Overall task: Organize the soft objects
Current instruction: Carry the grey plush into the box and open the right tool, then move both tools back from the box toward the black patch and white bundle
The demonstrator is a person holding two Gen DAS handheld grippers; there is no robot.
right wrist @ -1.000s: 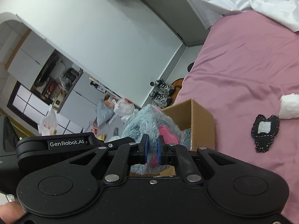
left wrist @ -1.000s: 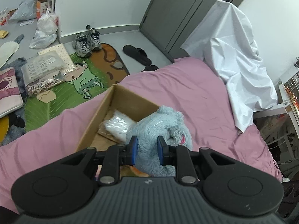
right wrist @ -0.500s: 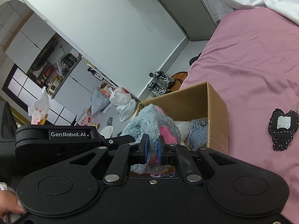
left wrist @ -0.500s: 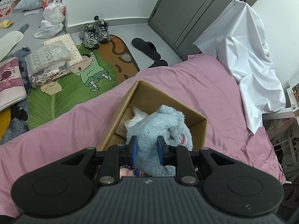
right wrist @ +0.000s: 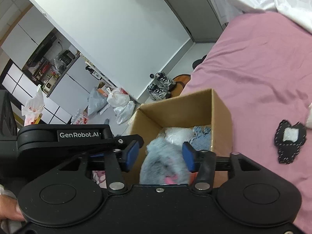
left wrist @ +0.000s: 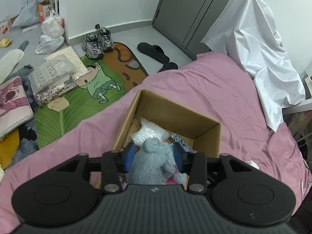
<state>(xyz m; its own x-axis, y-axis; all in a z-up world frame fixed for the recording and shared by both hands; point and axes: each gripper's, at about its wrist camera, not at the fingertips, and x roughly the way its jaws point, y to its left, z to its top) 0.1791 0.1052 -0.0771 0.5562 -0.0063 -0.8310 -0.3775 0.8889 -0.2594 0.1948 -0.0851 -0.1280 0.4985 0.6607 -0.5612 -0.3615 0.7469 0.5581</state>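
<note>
A fluffy grey-blue plush toy with pink patches (left wrist: 154,163) sits in the open brown cardboard box (left wrist: 206,132) on the pink-sheeted bed (left wrist: 224,97). The left hand-held gripper (left wrist: 154,154) and right hand-held gripper (right wrist: 159,154) straddle it, jaws opening. Right pads stand clear; left contact unclear.

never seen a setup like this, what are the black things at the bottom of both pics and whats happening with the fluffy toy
Those black shapes are two hand-held grippers; a person carries one in each hand, and each carries a fisheye camera looking along its fingers. One picture is from the left gripper, the other from the right gripper.

Both point down at a cardboard box standing on a bed with a pink sheet. A grey-blue plush toy sits between both pairs of blue pads, over the box. Both sets of jaws are opening, so the toy is being let go into the box, which already holds a white plastic-wrapped bundle and a blue knitted item. A black patch lies on the sheet beside the box.
</note>
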